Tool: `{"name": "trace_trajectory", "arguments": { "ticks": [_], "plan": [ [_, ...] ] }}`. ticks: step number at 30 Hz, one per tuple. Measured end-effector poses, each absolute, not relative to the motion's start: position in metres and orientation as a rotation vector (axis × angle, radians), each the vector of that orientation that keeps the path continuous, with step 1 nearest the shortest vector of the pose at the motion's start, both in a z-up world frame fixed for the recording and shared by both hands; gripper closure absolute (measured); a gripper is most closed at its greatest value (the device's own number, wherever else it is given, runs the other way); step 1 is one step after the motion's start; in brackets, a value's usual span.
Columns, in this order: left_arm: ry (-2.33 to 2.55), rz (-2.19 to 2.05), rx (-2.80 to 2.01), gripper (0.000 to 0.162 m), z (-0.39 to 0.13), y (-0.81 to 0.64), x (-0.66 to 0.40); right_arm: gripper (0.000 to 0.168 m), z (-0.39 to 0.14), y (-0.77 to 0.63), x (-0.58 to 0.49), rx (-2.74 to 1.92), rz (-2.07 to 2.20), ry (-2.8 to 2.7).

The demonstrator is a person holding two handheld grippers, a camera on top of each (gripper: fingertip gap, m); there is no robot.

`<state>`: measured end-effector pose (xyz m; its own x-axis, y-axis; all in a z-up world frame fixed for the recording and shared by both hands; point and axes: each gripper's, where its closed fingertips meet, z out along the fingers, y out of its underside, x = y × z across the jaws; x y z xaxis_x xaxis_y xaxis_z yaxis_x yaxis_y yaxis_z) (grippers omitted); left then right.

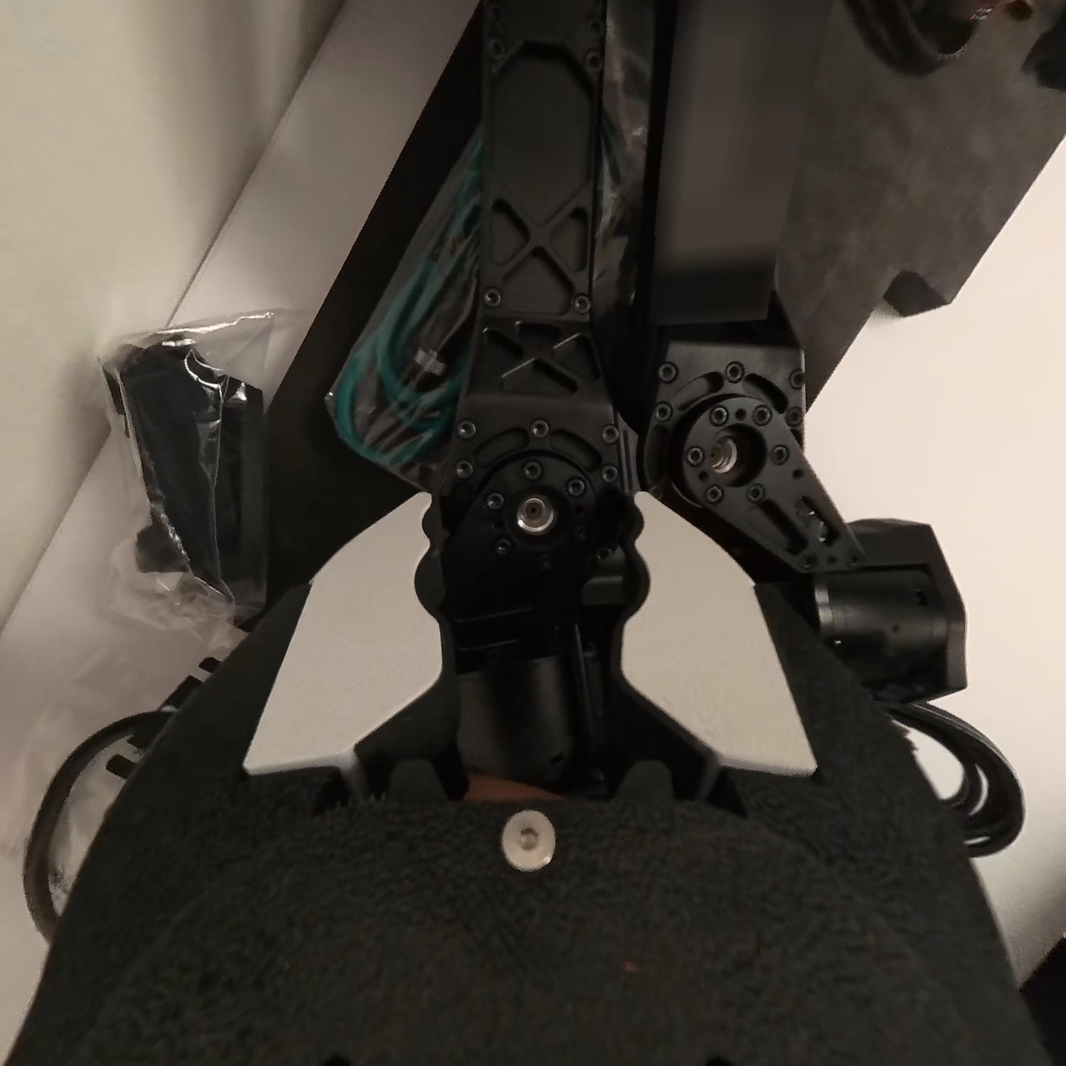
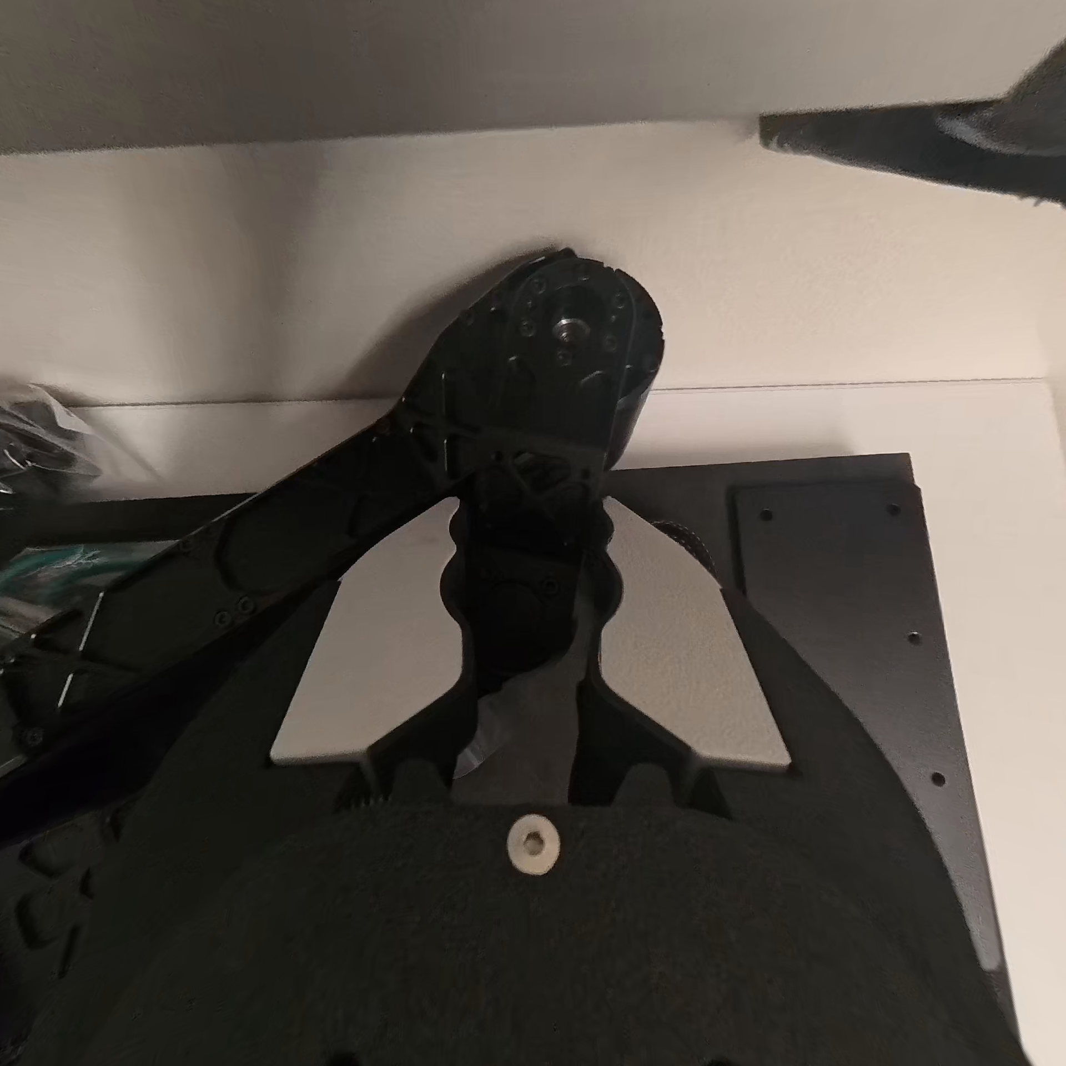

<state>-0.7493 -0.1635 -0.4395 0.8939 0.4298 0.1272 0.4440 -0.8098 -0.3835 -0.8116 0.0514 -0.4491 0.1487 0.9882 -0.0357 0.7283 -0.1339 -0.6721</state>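
left gripper (image 1: pixel 533 554) clamped on my black robot arm (image 1: pixel 539 242) at its jointed section, silver bolt showing | right gripper (image 2: pixel 533 582) closed on the same arm's link below a round joint (image 2: pixel 577 334) | arm skeletal, black, screw-studded, folded, lying over a dark foam tray (image 2: pixel 836 577)

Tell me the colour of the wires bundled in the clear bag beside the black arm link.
Teal green wires; the left wrist view shows them best.
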Motion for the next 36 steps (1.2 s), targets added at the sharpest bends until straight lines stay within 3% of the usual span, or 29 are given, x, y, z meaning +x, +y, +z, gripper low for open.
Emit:
{"name": "trace_trajectory", "arguments": {
  "ticks": [19,22,23,36],
  "plan": [
    [-0.376,0.075,-2.651,0.103,-0.42,-0.155,-0.711,0.129,-0.423,0.065,-0.746,-1.988,0.711,-1.491],
    [-0.297,0.075,-2.65,0.105,-0.415,-0.148,-0.697,0.129,-0.419,0.073,-0.717,-2.039,0.7,-1.408],
    [-0.295,0.07,-2.633,0.112,-0.411,-0.145,-0.694,0.129,-0.417,0.076,-0.704,-2.06,0.698,-1.37],
    [0.315,0.032,-2.689,0.111,-0.421,-0.119,-0.614,0.13,-0.443,0.081,-0.528,-2.316,0.632,-0.883]
  ]
}}
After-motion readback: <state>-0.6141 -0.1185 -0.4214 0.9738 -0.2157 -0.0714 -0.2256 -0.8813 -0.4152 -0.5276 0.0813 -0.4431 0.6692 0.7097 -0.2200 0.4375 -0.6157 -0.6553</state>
